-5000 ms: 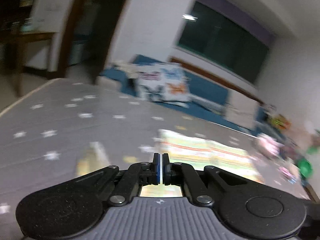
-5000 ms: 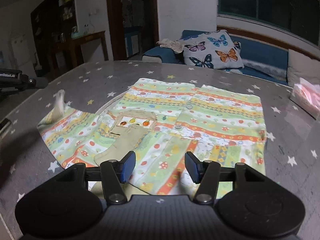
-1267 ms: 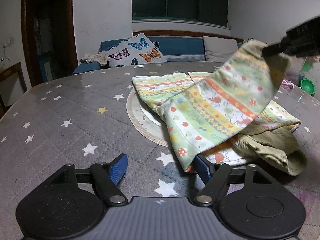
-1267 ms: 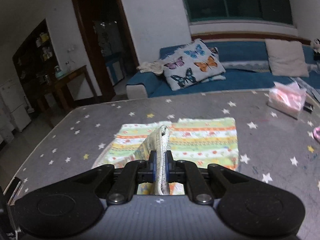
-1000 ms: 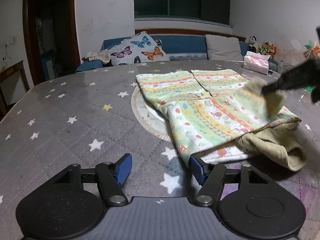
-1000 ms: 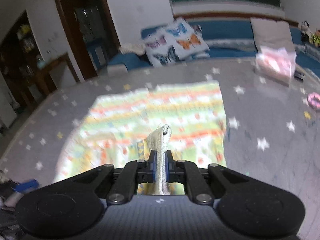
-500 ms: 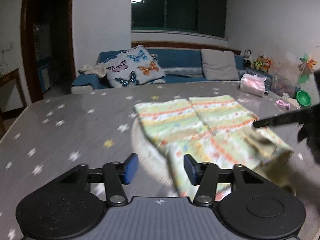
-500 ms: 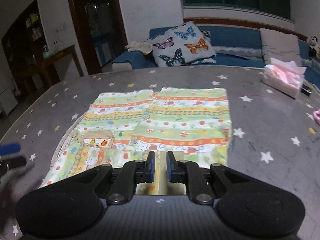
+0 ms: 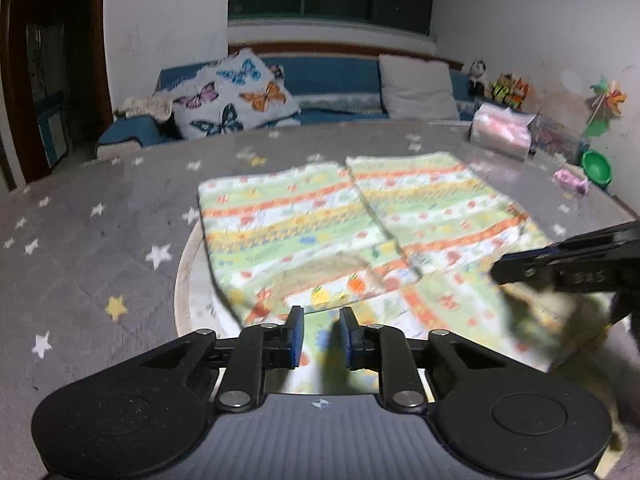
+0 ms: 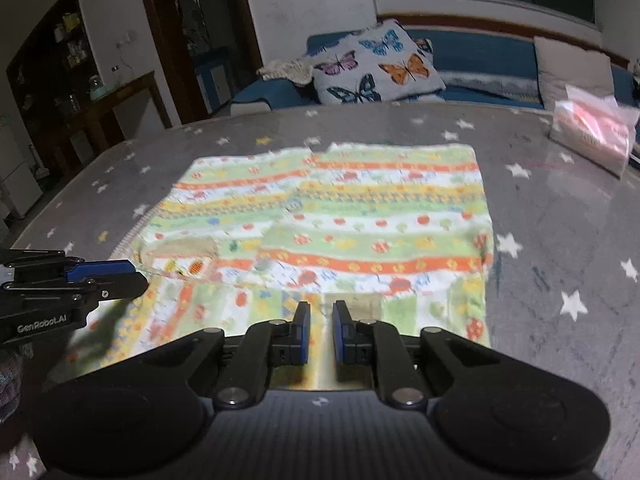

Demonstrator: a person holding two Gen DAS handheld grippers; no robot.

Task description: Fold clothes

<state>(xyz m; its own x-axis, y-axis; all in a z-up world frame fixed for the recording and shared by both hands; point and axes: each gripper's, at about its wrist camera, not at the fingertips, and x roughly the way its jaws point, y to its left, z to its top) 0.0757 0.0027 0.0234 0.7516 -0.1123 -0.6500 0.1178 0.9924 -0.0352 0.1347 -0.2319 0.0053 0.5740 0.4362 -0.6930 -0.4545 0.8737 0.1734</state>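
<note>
The left tongs (image 9: 321, 336) are hovering over the near edge of the striped shirt (image 9: 360, 232), their jaws closing with a narrow gap and no cloth between them. The right tongs (image 10: 320, 330) are hanging over the same near edge further right, jaws nearly pressed together with a slim gap, pinching nothing. The shirt is lying flat in the middle of the grey star-patterned surface (image 10: 560, 240), its near part folded over. Its left edge is overlapping a pale round mat (image 9: 188, 272). Bare surface is lying open to the left and to the right of the shirt. Past the shirt's far edge, more bare surface is running to a pink tissue pack (image 10: 596, 132) at the far right. Beyond the surface, a butterfly cushion (image 10: 376, 62) is resting on a blue sofa (image 10: 480, 56).
</note>
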